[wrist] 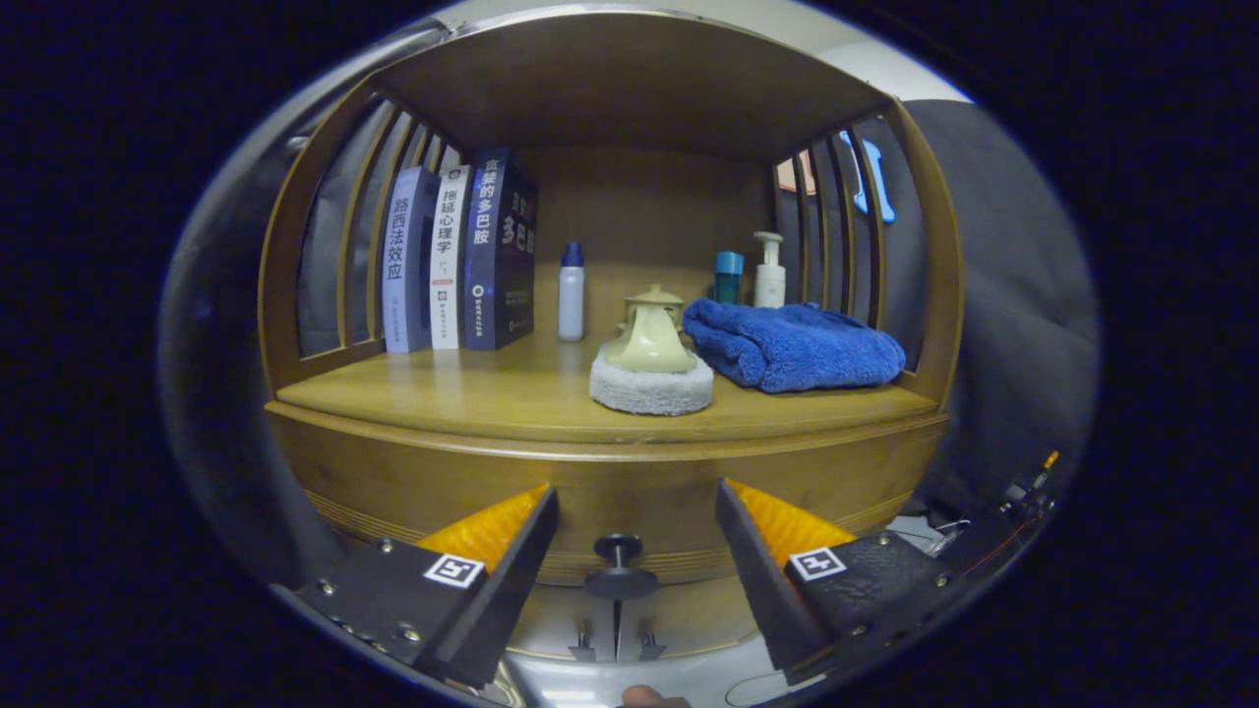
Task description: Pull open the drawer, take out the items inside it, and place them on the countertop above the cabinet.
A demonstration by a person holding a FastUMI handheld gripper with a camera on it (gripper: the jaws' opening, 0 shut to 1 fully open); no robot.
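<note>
A wooden cabinet faces me, its drawer front closed under the countertop. A dark round knob juts from the drawer front, low and centred. My gripper is open, its two fingers spread wide to either side of the knob and not touching it. On the countertop stand a pale green brush on a white round pad and a folded blue towel. The drawer's inside is hidden.
Three upright books lean at the back left of the countertop. A white bottle with a blue cap, a teal bottle and a white pump bottle stand at the back. Slatted wooden sides and a top shelf enclose it.
</note>
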